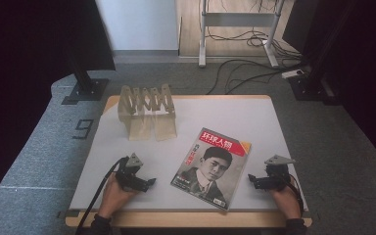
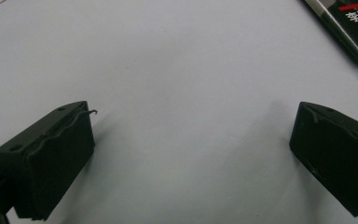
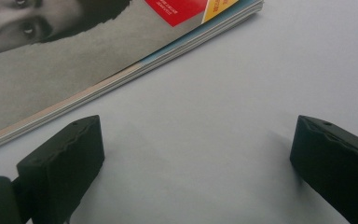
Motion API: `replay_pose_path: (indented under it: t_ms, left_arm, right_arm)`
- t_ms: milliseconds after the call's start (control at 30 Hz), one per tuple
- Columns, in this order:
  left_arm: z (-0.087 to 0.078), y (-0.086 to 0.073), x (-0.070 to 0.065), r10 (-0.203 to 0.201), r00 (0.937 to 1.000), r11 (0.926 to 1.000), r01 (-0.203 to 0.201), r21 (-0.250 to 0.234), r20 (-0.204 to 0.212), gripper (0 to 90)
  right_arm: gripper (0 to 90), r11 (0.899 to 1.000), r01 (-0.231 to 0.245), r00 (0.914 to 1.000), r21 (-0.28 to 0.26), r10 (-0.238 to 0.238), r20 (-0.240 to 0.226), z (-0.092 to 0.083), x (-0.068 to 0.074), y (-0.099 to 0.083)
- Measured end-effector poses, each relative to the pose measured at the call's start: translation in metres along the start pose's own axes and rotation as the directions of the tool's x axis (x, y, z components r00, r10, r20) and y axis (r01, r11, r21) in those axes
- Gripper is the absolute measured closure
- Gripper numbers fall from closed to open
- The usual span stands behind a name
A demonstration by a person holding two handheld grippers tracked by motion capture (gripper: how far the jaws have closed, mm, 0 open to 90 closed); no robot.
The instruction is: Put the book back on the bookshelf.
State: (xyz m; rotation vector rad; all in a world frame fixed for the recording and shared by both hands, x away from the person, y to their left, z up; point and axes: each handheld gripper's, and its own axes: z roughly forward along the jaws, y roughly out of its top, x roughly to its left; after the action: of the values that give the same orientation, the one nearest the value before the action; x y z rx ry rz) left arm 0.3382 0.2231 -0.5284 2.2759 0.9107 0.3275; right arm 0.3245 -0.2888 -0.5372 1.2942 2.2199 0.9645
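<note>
A magazine (image 1: 211,166) with a portrait cover and a red title lies flat on the table's pale mat (image 1: 235,117), a little right of centre. My left gripper (image 1: 151,182) rests on the mat to the left of the magazine and points toward it. Its jaws stand wide open over bare mat (image 2: 193,109), with the magazine's corner (image 2: 349,23) beyond them. My right gripper (image 1: 252,180) sits on the mat to the magazine's right and also points toward it. It is open with nothing between its fingers (image 3: 196,121), and the magazine's page edge (image 3: 121,77) lies just past its left jaw.
A wooden folding rack (image 1: 147,110) stands at the back left of the mat. The table's wooden rim (image 1: 186,218) runs along the front edge. Beyond the table are grey carpet, cables (image 1: 240,68) and a stand's legs (image 1: 203,49).
</note>
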Motion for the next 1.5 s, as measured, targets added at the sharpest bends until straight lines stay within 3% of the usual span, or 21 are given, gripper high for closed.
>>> replay_pose_path:
  t_ms: [767, 900, 1167, 1500]
  left_arm:
    - [-0.001, 0.001, -0.002, -0.002, 1.0, 1.0, 0.002, -0.002, -0.004, 0.0]
    - [-0.001, 0.004, -0.009, -0.009, 0.9995, 0.9997, 0.01, -0.022, 0.03, 0.0]
    - [-0.001, 0.02, -0.031, 0.057, 0.9956, 0.9977, -0.054, -0.042, 0.074, 0.0]
    - [0.012, 0.035, -0.043, 0.109, 0.9892, 0.994, -0.107, -0.022, 0.098, 0.0]
  right_arm:
    - [2.6, 1.0, 0.007, 0.9999, 0.009, -0.007, -0.012, -0.001, 0.0, 0.003]
    - [2.6, 1.0, 0.011, 0.9996, -0.002, -0.011, -0.027, -0.002, 0.0, 0.009]
    - [2.6, 1.0, 0.02, 0.9984, -0.013, -0.02, -0.052, 0.008, -0.001, 0.022]
    - [3.0, 0.999, 0.039, 0.9977, -0.016, -0.04, -0.056, 0.029, -0.005, 0.049]
